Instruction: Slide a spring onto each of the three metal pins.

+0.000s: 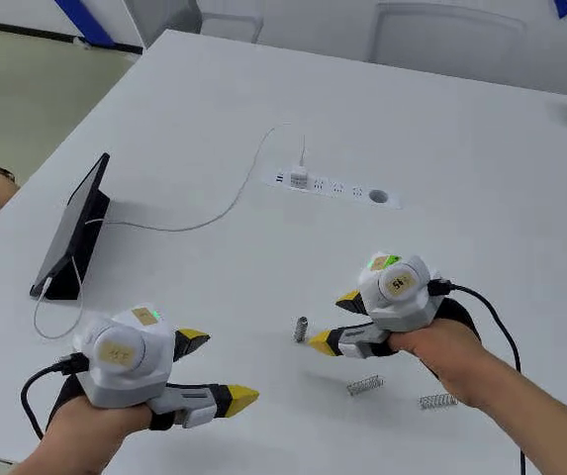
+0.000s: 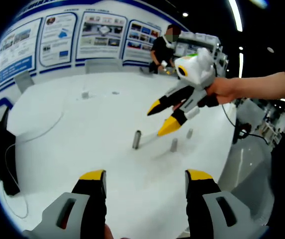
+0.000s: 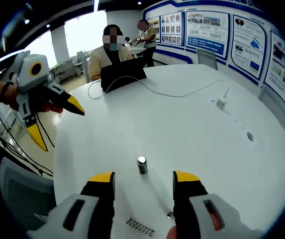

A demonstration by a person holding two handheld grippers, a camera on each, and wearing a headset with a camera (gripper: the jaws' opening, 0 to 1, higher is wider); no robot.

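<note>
2 grippers are hovering over the white table, and both sets of jaws are spread wide, gripping nothing. The left gripper is sitting at the near left. The right gripper is pointing at 1 upright pin, just beside it, apart. The pin is looking coiled; cannot tell if a spring is around it. 2 springs are lying flat by the right hand: loose spring and second spring. 1 power strip and 1 tablet are sitting farther back.
</note>
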